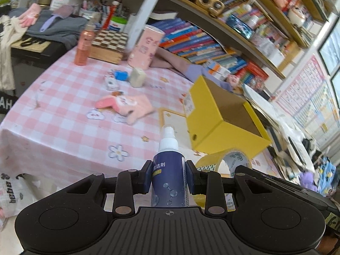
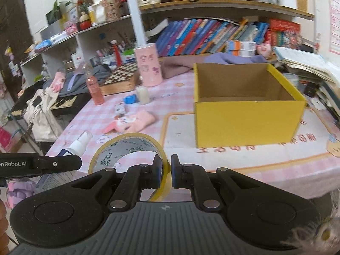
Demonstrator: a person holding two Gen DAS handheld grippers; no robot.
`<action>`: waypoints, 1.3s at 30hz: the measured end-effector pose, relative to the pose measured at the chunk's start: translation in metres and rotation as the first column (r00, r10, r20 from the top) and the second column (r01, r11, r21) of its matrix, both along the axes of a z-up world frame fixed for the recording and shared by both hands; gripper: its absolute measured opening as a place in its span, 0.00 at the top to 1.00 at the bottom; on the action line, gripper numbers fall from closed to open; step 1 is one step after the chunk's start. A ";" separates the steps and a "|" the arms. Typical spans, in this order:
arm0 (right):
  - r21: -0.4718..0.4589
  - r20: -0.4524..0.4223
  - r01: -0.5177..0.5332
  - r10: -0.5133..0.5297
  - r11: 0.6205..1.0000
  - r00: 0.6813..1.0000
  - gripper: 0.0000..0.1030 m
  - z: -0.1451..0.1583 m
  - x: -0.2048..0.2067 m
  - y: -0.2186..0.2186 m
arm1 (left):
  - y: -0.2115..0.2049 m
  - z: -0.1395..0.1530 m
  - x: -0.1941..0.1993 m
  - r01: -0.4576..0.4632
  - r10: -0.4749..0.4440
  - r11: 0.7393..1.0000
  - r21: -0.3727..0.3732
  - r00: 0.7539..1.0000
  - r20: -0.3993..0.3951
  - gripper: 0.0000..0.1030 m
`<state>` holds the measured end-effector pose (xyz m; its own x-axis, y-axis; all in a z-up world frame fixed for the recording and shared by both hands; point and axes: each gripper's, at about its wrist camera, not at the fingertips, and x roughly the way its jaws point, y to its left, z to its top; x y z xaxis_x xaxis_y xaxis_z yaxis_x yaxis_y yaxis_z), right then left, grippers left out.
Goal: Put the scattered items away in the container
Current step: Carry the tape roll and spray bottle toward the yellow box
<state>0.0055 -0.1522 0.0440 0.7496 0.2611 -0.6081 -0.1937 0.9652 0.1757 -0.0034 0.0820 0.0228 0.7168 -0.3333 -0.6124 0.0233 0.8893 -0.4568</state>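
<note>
My left gripper (image 1: 169, 177) is shut on a dark blue spray bottle (image 1: 169, 176) with a white nozzle, held upright above the table's near edge. My right gripper (image 2: 166, 175) is shut on the wall of a yellowish tape roll (image 2: 127, 148), which hangs in front of it; the same tape roll (image 1: 225, 163) shows just right of the bottle in the left wrist view. The open yellow cardboard box (image 2: 246, 121) stands empty on the pink checked tablecloth, ahead and to the right. In the left wrist view the box (image 1: 214, 125) is ahead on the right. The left gripper (image 2: 42, 164) with the bottle (image 2: 78, 144) shows at the right wrist view's left edge.
Scattered on the tablecloth (image 2: 184, 97) lie a pink glove (image 2: 131, 122), a blue item (image 2: 129, 99), a small white bottle (image 2: 142, 95) and a small card (image 2: 119, 108). Behind stand a pink canister (image 2: 148, 64), an orange bottle (image 2: 94, 87), a chessboard (image 2: 121, 73) and shelves of books (image 2: 212, 36).
</note>
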 end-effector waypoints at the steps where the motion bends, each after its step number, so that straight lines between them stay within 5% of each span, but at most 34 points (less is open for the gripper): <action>1: 0.000 0.001 0.015 -0.015 1.000 1.000 0.92 0.001 -0.003 -0.004 | -0.004 0.001 0.001 0.016 -0.016 1.000 0.001 1.000 0.001 0.70; 17: -0.011 0.000 0.205 -0.205 0.979 0.979 0.92 0.002 -0.019 -0.064 | -0.070 0.003 0.028 0.222 -0.222 0.975 0.002 0.975 0.009 0.70; 32: -0.001 -0.003 0.304 -0.304 0.953 0.953 0.92 0.000 0.007 -0.113 | -0.120 0.006 0.073 0.333 -0.333 0.943 0.019 0.943 0.015 0.70; 39: 0.003 0.055 0.308 -0.308 0.951 0.950 0.92 0.008 0.026 -0.127 | -0.137 0.020 0.093 0.367 -0.370 0.929 0.052 0.925 0.081 0.70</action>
<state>0.0317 -0.2796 0.0521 0.8251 0.0089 -0.5649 0.1040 0.9804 0.1673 0.0899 -0.0551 0.0424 0.5988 -0.5636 -0.5691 0.3911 0.8258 -0.4063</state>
